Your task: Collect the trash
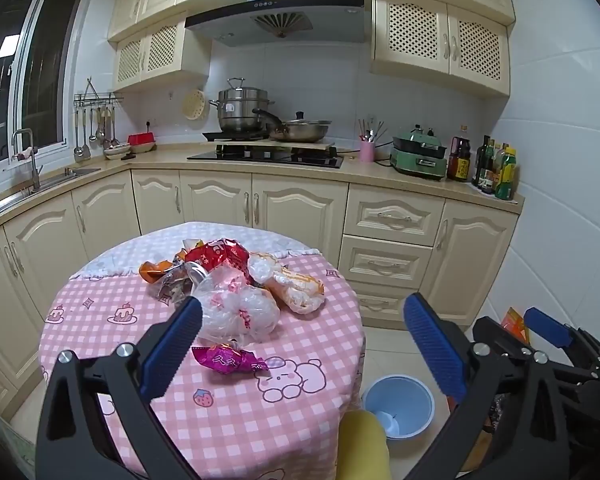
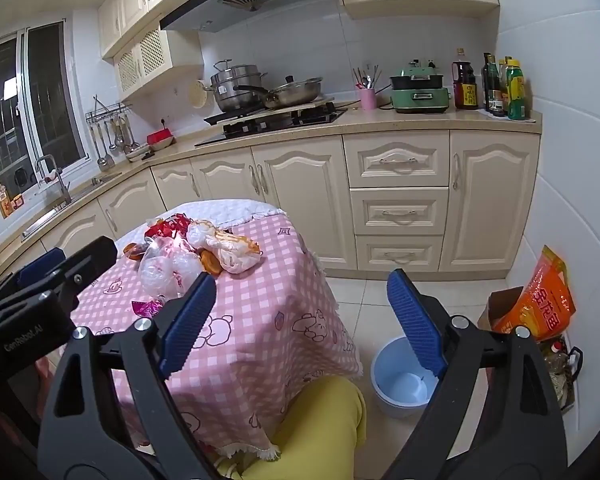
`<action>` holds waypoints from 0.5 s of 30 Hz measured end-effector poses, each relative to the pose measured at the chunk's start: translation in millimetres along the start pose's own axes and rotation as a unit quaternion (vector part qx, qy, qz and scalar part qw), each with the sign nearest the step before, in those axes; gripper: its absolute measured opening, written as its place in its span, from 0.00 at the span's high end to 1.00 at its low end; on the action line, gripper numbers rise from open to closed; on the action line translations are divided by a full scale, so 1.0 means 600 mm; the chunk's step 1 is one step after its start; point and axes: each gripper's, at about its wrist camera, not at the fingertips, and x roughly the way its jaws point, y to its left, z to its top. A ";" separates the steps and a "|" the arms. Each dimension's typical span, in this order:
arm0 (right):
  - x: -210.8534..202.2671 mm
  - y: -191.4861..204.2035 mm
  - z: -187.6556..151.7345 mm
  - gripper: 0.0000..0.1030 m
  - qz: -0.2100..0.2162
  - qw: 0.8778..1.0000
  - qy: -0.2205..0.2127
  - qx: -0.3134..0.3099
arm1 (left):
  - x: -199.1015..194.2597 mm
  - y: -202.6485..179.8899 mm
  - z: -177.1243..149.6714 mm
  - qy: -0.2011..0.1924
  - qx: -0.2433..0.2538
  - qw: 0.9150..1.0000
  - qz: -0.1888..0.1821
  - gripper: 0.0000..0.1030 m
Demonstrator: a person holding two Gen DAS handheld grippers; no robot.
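A cream-cabinet kitchen framed a pink-checked desk (image 1: 220,412). The left claw (image 1: 300,344) hung wide open and empty over its near edge; the right claw (image 2: 300,316) gaped empty too. Just beyond lay a purple wrapper (image 1: 230,360), then crumpled bags (image 1: 240,308) in a pile mid-desk. Light, crinkly, slippery stuff: best pinched at a bunched fold. A blue bin (image 2: 400,380) waited on the floor, right.
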 end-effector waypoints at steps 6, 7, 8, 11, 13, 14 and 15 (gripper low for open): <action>0.001 0.002 -0.002 0.16 0.000 1.000 0.000 0.000 | -0.002 -0.001 -0.002 -0.002 0.002 1.000 -0.001 0.04; 0.001 0.003 -0.002 0.16 0.000 1.000 0.000 0.001 | -0.002 -0.001 -0.002 -0.002 0.002 1.000 -0.001 0.04; 0.002 0.003 -0.002 0.16 0.001 1.000 -0.001 0.001 | -0.002 -0.002 -0.002 -0.003 0.002 1.000 0.000 0.04; -0.001 0.003 0.000 0.16 -0.001 1.000 -0.003 -0.002 | -0.002 -0.002 -0.002 -0.002 0.002 1.000 0.000 0.04; -0.001 -0.001 0.002 0.16 0.000 1.000 -0.004 -0.002 | -0.003 -0.002 -0.003 -0.003 0.002 1.000 0.002 0.04; -0.001 -0.001 0.002 0.16 0.001 1.000 -0.004 -0.002 | -0.003 -0.002 -0.002 -0.003 0.002 1.000 0.002 0.04; 0.000 0.001 0.000 0.16 0.001 1.000 -0.004 -0.002 | -0.003 -0.002 -0.002 -0.003 0.002 1.000 0.002 0.04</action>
